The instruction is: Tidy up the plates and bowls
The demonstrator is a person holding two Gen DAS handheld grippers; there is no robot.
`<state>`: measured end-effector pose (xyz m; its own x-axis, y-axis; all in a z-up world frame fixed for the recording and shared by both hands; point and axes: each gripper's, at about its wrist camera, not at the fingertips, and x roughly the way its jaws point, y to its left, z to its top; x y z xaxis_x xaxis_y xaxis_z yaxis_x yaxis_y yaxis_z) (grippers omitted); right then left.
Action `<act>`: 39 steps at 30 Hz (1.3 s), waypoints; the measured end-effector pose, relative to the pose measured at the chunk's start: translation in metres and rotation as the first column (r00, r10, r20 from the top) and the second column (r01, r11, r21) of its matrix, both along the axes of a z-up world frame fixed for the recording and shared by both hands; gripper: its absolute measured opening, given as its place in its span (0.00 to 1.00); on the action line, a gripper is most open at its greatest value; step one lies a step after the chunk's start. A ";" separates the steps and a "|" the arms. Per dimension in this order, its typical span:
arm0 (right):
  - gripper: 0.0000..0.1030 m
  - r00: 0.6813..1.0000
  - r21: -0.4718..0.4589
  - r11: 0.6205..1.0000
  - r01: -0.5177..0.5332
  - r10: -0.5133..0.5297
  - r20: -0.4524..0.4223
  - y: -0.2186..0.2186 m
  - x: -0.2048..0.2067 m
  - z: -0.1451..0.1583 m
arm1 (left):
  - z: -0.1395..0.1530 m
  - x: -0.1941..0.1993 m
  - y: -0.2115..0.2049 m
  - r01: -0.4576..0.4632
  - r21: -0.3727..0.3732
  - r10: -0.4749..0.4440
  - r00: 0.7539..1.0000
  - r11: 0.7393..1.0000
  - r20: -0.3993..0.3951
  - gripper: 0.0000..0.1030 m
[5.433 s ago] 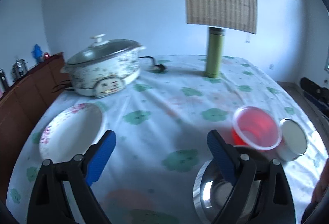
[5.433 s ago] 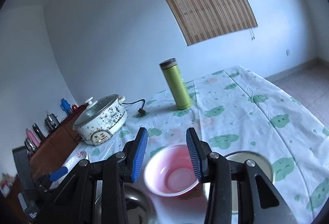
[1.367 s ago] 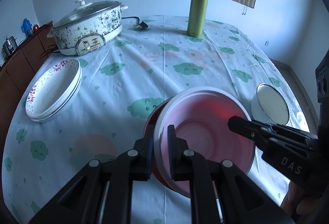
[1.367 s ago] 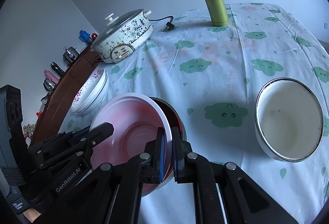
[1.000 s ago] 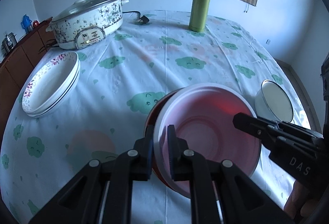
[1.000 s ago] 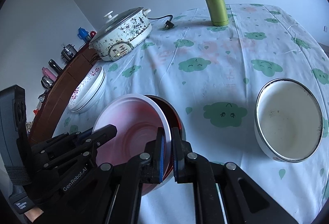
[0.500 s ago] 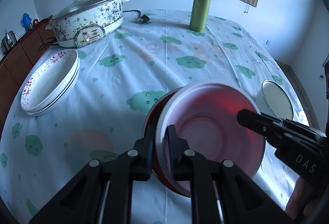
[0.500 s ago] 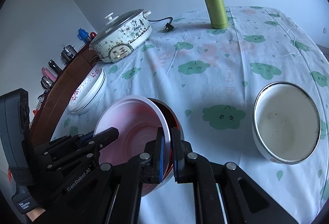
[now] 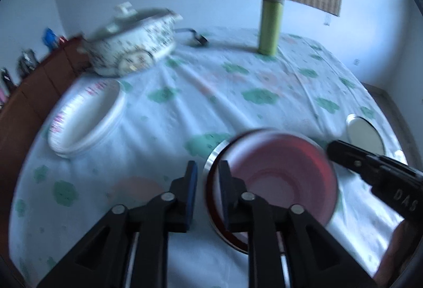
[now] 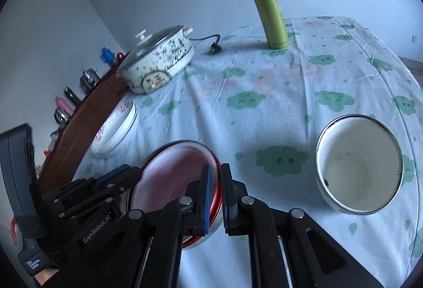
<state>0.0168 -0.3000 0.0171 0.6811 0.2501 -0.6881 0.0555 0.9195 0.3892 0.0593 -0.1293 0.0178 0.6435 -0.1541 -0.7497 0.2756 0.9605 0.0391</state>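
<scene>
1. Two bowls nested so far: pink bowl (image 9: 283,177) sits inside the steel bowl (image 9: 210,163) with the red lining, a bit tilted, its far edge raised above the steel rim. Seems to rest on the tablecloth (image 10: 264,92) at the near edge of the table, though contact below is hidden.
2. Left gripper (image 9: 208,177) stands over the near-left rim of this pair, one finger outside the steel wall and one inside. Jaws clearly apart, with a gap on each side of the rim, so nothing is held. View much blurred.
3. Right gripper (image 10: 216,182) stands over the opposite rim. Jaws close together with only a narrow slot, and the red rim passes through this slot. Cannot tell if pinched or only surrounded.
4. Left to do, probably: white enamel bowl (image 10: 359,166) stands alone on the right, well apart from the nested pair, empty and upright. Likely goes into the pink bowl or beside it; fit cannot be judged.
5. Flowered plates (image 9: 87,116) lie stacked at the left edge, near the sideboard. Looks finished for the plates.
6. Farther back, not part of the work: speckled electric pot (image 10: 158,60) with lid and loose cord, and green flask (image 10: 272,15) standing upright.
7. Judged overall: more than half done, one bowl remaining.
</scene>
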 end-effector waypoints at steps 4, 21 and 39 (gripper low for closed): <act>0.08 0.998 0.004 0.999 0.032 -0.032 0.046 -0.005 -0.003 0.005 | 0.007 -0.002 0.005 -0.008 -0.029 0.009 0.999 1.000 0.049 0.44; 0.08 0.992 -0.040 0.997 0.066 -0.061 0.114 -0.004 -0.009 0.013 | 0.016 -0.013 0.000 -0.018 -0.041 0.023 0.990 0.999 0.137 0.79; 0.09 0.982 -0.054 0.990 0.128 -0.119 0.148 -0.030 -0.019 0.016 | 0.020 -0.021 -0.020 0.019 -0.050 -0.010 0.984 0.999 0.175 0.95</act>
